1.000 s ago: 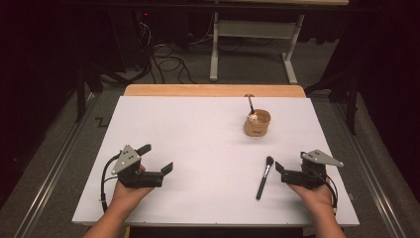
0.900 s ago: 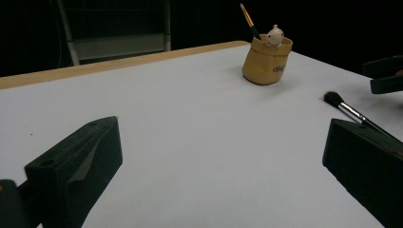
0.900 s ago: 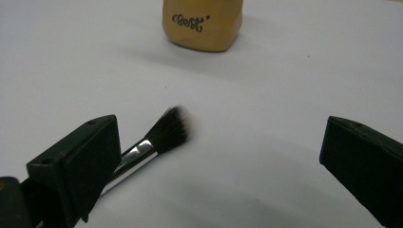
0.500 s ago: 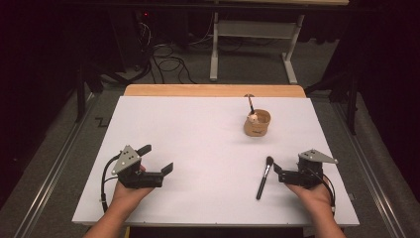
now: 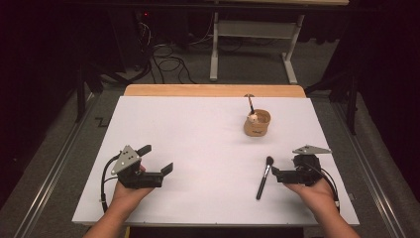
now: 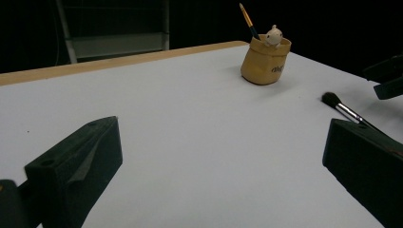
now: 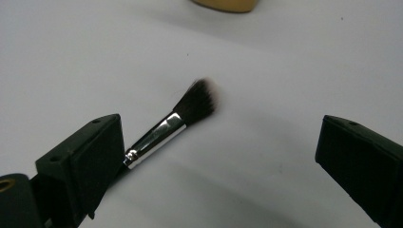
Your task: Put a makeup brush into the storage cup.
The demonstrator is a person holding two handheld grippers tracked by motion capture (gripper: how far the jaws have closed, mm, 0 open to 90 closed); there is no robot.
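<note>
The light, stiff makeup brush (image 5: pixel 263 177), lower right of the frame, is best pinched at its handle; the right gripper (image 5: pixel 275 174) is spread wide.

- The high view looks forward and down from above the person's side onto the whole white-topped desk (image 5: pixel 198 144).
- The left tool's camera sits low, facing across the desk toward the tan pouch-shaped holder (image 6: pixel 264 61).
- The right tool's camera hangs close over the black-bristled, silver-ferruled brush (image 7: pixel 183 118), which appears in all three views.
</note>
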